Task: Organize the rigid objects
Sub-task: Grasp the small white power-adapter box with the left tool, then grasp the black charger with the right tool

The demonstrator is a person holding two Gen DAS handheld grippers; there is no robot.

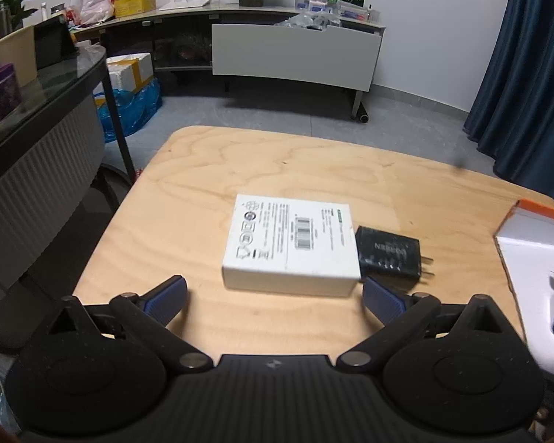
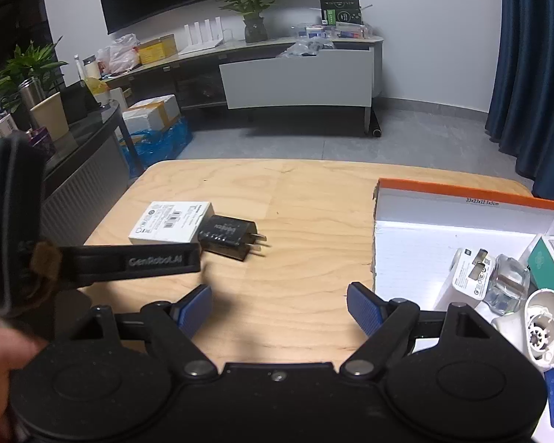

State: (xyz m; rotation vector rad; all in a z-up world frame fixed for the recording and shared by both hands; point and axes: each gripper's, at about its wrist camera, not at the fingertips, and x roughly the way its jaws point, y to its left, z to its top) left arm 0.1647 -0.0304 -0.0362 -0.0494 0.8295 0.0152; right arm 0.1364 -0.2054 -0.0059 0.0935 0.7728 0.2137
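A white printed box (image 1: pixel 291 243) (image 2: pixel 171 221) lies flat on the wooden table (image 1: pixel 277 162), with a black plug charger (image 1: pixel 389 254) (image 2: pixel 227 236) touching its right end. My left gripper (image 1: pixel 275 297) stands wide open just short of the white box, its blue pads (image 1: pixel 166 299) apart from it. My right gripper (image 2: pixel 280 302) is open over bare wood with nothing between its fingers. To its right an orange-rimmed white carton (image 2: pixel 461 193) (image 1: pixel 535 217) holds a white adapter (image 2: pixel 465 277), a clear bottle (image 2: pixel 506 284), a green-and-white box (image 2: pixel 550 258) and a round white part (image 2: pixel 543 325).
A person's hand (image 2: pixel 3 347) holds the left tool, whose black side arm (image 2: pixel 147 260) crosses the right wrist view. A dark glass table (image 1: pixel 55 85) stands left of the wooden one. Blue bags (image 1: pixel 129 110) sit on the floor; a TV cabinet (image 1: pixel 295 55) lines the back wall.
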